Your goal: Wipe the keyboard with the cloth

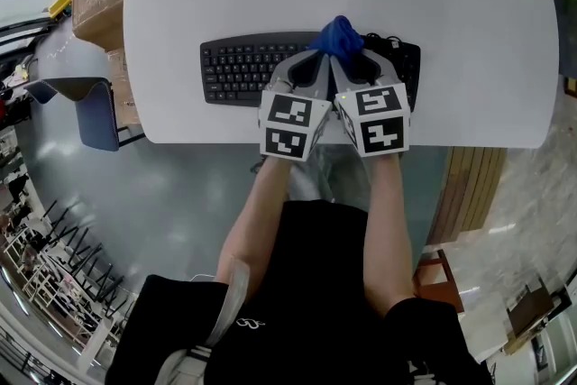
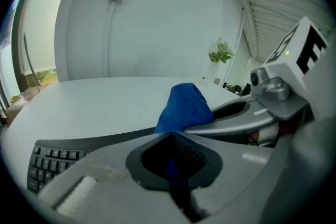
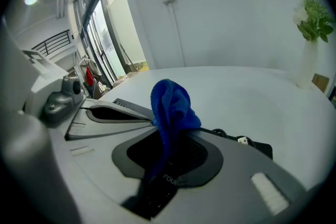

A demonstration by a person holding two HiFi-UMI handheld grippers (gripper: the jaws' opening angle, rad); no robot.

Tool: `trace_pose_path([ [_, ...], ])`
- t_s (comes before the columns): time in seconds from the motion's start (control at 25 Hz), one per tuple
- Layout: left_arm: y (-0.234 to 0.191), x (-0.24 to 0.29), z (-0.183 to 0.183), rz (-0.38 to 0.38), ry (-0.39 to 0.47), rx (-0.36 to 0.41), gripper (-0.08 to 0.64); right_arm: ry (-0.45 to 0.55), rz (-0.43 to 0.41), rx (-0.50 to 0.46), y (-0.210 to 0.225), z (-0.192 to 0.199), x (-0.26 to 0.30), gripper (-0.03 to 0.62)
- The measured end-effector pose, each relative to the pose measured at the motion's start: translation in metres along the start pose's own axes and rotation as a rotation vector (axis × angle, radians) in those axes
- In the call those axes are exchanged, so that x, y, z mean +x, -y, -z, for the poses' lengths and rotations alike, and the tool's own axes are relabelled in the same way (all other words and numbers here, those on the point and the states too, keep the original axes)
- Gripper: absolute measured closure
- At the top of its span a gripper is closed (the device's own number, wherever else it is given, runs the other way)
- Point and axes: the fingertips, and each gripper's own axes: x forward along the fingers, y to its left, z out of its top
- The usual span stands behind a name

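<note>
Blue cloth (image 1: 338,37) bunched over keyboard (image 1: 236,68) | left gripper (image 1: 317,59) jaws pinch its edge | right gripper (image 1: 350,60) jaws clamp it too, tips meeting

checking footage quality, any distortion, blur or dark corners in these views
Head view: strong fisheye, table edge bows, cloth sharp. Left gripper view: dark corners, left claw soft, keyboard keys legible. Right gripper view: dark corners, bright windows at left.

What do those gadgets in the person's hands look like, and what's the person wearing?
Both the left gripper and right gripper are grey, tapering into two jaws with dark pads. Each carries a white cube printed with black square markers. The person wears a black top.
</note>
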Motion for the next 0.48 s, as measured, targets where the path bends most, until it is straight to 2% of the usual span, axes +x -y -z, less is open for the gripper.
trace_pose_path([
  [0.48,0.039,0.021,-0.009,0.05,-0.012,0.05,0.571,0.007,0.054,0.038,0.037,0.011,-0.024,0.494],
])
